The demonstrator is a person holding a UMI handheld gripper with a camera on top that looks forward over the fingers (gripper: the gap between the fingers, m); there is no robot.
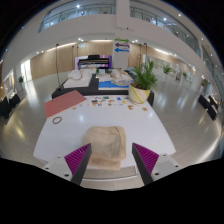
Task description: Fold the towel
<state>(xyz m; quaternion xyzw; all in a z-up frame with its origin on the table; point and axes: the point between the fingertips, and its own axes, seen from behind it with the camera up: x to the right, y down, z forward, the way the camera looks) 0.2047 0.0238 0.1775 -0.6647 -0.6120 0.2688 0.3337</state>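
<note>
Tongs [112, 160] spread wide; magenta pads [78, 158] on both fingers visible, nothing pinched between them.

Beige fabric towel [106, 143], crumpled into a loose, roughly rectangular heap, lies on the white flat-topped bench [150, 120]. It sits at the near edge of the bench, between the two fingers and just ahead of them, with a gap to each pad. It rests on the bench under its own weight. Folds and creases show on its upper surface; whether any fold is completed cannot be told.

Other items, all placed relative to the towel:
- Pink flat rectangular sheet [64, 102]: beyond the towel and to its left, lying flat on the bench, well apart from it.
- Small ring-shaped object [57, 120]: left of the towel, near the pink sheet's near corner; material cannot be told.
- Row of small mixed-colour objects [108, 101]: beyond the towel, near the far edge of the bench; too small to identify.
- Green leafy plant in a pale yellow pot [141, 88]: beyond the towel and to its right, at the far right corner of the bench, upright.

Beyond the bench: a large bright hall with glossy pale floor [30, 105], and a dark table [92, 62] far behind the towel.
</note>
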